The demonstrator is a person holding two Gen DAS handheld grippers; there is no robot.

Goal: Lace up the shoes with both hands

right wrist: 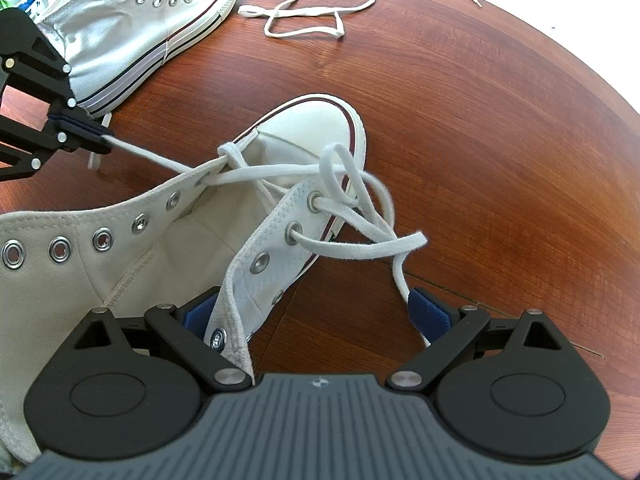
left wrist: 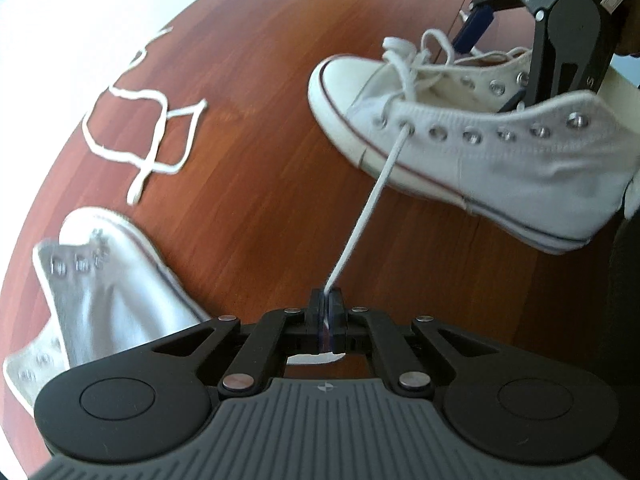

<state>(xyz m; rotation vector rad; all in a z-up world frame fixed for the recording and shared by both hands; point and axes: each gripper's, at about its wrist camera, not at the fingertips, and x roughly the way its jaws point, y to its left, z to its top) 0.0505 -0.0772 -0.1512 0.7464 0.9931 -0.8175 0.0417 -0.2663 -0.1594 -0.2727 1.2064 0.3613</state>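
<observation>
Left tongs [left wrist: 327, 300] clamped on lace [left wrist: 372, 196] — taut, running ahead to high-top shoe [left wrist: 500, 160] on desk [left wrist: 240, 100]. Right tongs [right wrist: 316, 312] spread wide, straddling that shoe's eyelet flap [right wrist: 256, 280], gripping nothing. Second shoe [left wrist: 100, 280] left of left tongs; loose lace [left wrist: 148, 120] beyond it.

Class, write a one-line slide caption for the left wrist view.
Left gripper shut on a taut lace running from an eyelet of the white high-top on a wooden table.
</observation>
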